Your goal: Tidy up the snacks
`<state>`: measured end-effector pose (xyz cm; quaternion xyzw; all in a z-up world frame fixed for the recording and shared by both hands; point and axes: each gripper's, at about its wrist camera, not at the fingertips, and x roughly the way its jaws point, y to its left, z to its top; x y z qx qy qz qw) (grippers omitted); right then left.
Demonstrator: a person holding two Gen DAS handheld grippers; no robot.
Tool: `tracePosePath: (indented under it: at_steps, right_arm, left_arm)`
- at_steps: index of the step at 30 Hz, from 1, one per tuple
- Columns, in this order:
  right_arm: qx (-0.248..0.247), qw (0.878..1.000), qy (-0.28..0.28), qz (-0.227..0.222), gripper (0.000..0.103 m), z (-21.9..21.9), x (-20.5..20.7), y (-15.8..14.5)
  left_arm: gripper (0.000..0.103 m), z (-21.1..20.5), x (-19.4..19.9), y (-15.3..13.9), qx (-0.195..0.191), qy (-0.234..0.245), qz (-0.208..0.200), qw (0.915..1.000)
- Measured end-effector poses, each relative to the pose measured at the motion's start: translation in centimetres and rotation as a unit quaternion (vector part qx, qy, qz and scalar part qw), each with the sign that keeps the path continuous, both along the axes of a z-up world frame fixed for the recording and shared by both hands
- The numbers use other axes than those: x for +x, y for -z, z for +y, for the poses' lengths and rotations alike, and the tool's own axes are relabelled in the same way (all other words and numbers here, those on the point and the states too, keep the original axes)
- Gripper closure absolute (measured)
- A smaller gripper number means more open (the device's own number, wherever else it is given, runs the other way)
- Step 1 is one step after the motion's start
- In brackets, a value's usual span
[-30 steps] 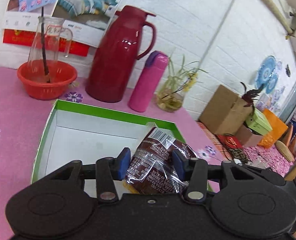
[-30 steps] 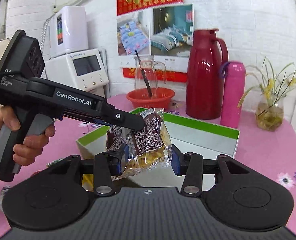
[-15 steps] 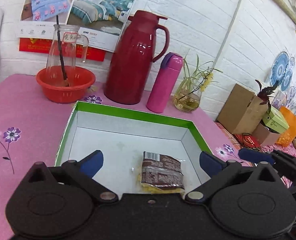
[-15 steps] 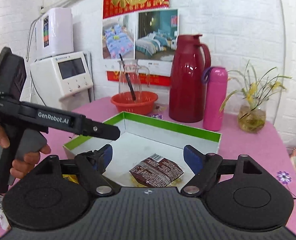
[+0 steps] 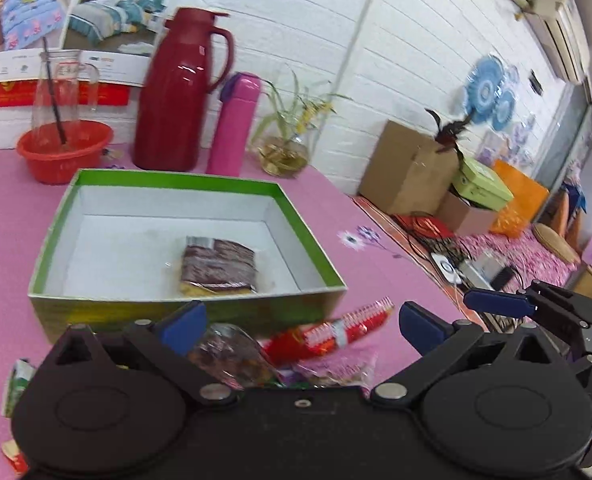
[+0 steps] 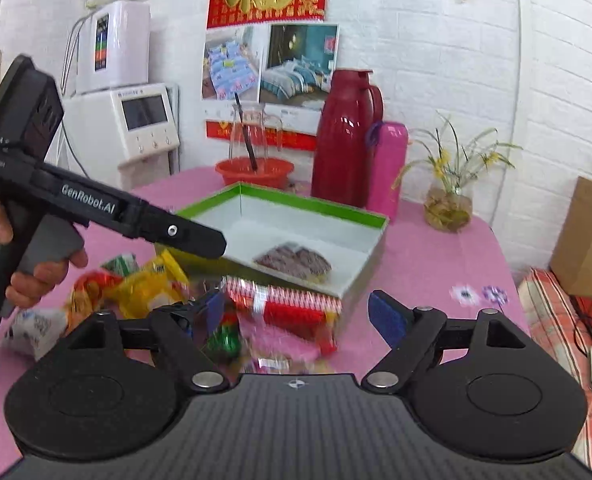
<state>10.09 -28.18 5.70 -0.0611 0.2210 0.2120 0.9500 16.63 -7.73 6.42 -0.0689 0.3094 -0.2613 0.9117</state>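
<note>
A home: flowered tablecloth (image 5: 376,264), thermos jug (image 5: 172,92), bedding posters (image 6: 270,62).

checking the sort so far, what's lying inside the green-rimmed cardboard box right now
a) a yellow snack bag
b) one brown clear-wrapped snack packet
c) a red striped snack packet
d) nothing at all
b: a single brown clear-wrapped snack packet lies flat on the white floor of the green-rimmed cardboard box, while the red striped snack packet and the yellow snack bag lie outside it on the pink tablecloth.

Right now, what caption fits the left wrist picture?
Open left tongs hover over loose snacks before a green box holding one brown snack packet.
</note>
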Motion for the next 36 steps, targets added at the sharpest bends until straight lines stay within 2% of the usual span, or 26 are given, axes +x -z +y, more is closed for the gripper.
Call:
tracePosePath:
  at_steps: [4,6,7,8,9,10,11,12,15,21,22,23,24,31,36]
  right_arm:
    - [-0.008,1.000,0.014,0.016,0.000,-1.0,-0.7,1.2]
    - [-0.003,1.000,0.019,0.025,0.000,-1.4,-0.7,1.7]
    - [-0.001,0.999,0.020,0.030,0.000,-1.5,-0.6,1.8]
    - [0.001,0.999,0.021,0.034,0.000,-1.5,-0.6,2.0]
    - [0.003,0.999,0.021,0.037,0.000,-1.6,-0.6,2.2]
    - [0.004,0.999,0.020,0.040,0.000,-1.6,-0.6,2.3]
    - [0.005,0.999,0.019,0.042,0.000,-1.6,-0.6,2.5]
    - [0.006,0.999,0.016,0.044,0.000,-1.6,-0.8,2.7]
    - [0.009,0.999,0.010,0.051,0.000,-1.7,-0.9,3.1]
    - [0.008,0.998,0.003,0.061,0.000,-1.6,-0.7,3.9]
    - [0.008,0.998,0.003,0.060,0.000,-1.6,-0.5,3.9]
    - [0.008,0.998,0.005,0.059,0.000,-1.6,-0.3,3.9]
    - [0.007,0.998,0.007,0.058,0.000,-1.7,0.1,4.0]
    - [0.003,0.998,0.032,0.047,0.000,-2.6,3.5,4.4]
    - [-0.039,0.999,-0.004,0.024,0.000,-2.7,5.8,5.5]
  left_arm:
    - [0.000,-2.8,1.0,1.7,0.021,0.027,0.014,0.9993]
    - [0.022,-4.2,1.8,2.8,0.037,0.043,0.021,0.9982]
    - [0.028,-4.7,2.2,3.2,0.042,0.046,0.025,0.9977]
    - [0.045,-5.1,2.7,3.7,0.045,0.046,0.033,0.9973]
    - [0.066,-5.2,3.2,4.2,0.044,0.046,0.044,0.9970]
    - [0.075,-5.2,3.4,4.6,0.044,0.042,0.052,0.9967]
    - [0.100,-5.1,3.7,4.9,0.040,0.045,0.064,0.9962]
    - [0.103,-4.7,3.7,5.1,0.037,0.045,0.071,0.9958]
    - [0.103,-3.4,3.1,5.2,0.004,0.054,0.095,0.9940]
    - [0.103,-2.6,-0.3,4.6,-0.004,0.070,0.083,0.9940]
    - [0.094,-2.5,-0.5,4.4,-0.008,0.062,0.077,0.9951]
    - [0.056,-2.5,-0.4,4.2,-0.012,0.054,0.070,0.9960]
    - [0.038,-2.6,-0.2,4.1,-0.013,0.047,0.063,0.9968]
    - [0.038,-4.5,2.1,4.5,-0.003,0.041,0.052,0.9978]
    - [0.043,-5.0,3.9,5.7,0.001,0.043,0.058,0.9973]
